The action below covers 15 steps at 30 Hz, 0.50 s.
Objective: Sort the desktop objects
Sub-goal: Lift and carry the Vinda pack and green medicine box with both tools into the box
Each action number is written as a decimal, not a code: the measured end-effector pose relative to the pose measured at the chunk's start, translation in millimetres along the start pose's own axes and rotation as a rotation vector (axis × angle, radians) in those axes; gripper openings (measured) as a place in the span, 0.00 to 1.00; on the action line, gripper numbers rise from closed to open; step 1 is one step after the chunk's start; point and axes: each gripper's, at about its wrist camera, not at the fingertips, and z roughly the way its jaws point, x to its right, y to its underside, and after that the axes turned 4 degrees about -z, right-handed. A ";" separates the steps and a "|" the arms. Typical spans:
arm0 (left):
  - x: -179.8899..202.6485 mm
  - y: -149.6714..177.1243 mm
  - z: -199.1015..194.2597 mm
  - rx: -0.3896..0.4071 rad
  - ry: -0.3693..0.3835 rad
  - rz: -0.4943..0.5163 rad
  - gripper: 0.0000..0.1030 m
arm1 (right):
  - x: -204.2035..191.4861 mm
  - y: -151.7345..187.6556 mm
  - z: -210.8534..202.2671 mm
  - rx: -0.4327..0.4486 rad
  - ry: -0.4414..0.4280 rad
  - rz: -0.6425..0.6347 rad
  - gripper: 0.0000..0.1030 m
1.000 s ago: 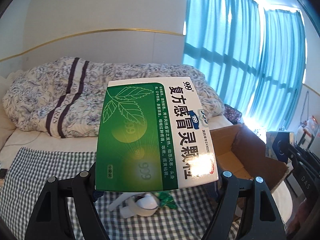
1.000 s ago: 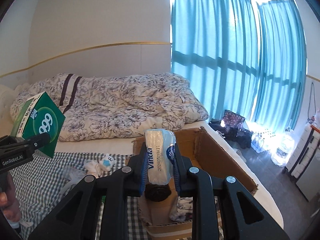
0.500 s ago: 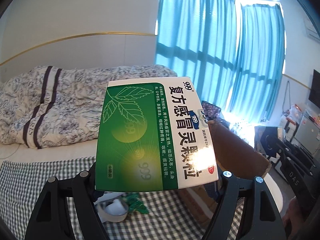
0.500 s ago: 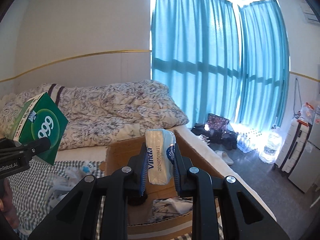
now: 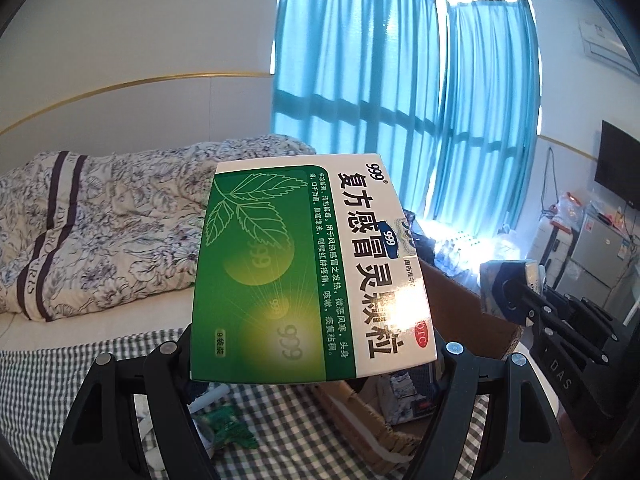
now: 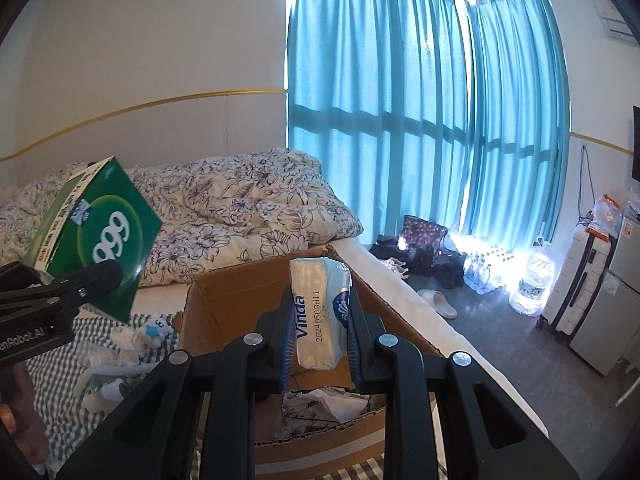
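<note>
My left gripper (image 5: 312, 364) is shut on a green and white medicine box (image 5: 308, 276), held up flat in the air left of the cardboard box (image 5: 460, 308). From the right wrist, the same medicine box (image 6: 96, 236) hangs at the left in the left gripper (image 6: 100, 276). My right gripper (image 6: 320, 344) is shut on a white Vinda tissue pack (image 6: 320, 312), held above the open cardboard box (image 6: 236, 296). In the left wrist view the right gripper (image 5: 516, 292) and its tissue pack (image 5: 492, 284) appear at the right.
The checked cloth (image 5: 280, 428) carries a small plush toy (image 6: 154, 328), a green wrapper (image 5: 228, 432) and white items (image 6: 108, 384). Crumpled packets (image 6: 320, 400) lie inside the cardboard box. A flowered duvet (image 6: 240, 208) lies behind. Floor with slippers, bottles and a suitcase lies at the right.
Both grippers have swung right with their loads. The cardboard box now sits directly under the tissue pack, and the medicine box has come nearer to it.
</note>
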 end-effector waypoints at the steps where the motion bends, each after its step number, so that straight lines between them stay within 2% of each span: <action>1: 1.6 -0.1 1.0 0.000 0.009 -0.001 0.77 | 0.6 0.6 0.4 -0.002 0.000 -0.001 0.20; 6: 10.0 -4.8 12.6 0.001 0.042 0.007 0.77 | 6.7 1.1 2.5 0.004 0.001 0.008 0.20; 15: 27.4 -5.9 46.2 -0.043 0.078 0.027 0.77 | 17.6 0.4 30.7 -0.038 -0.036 0.040 0.20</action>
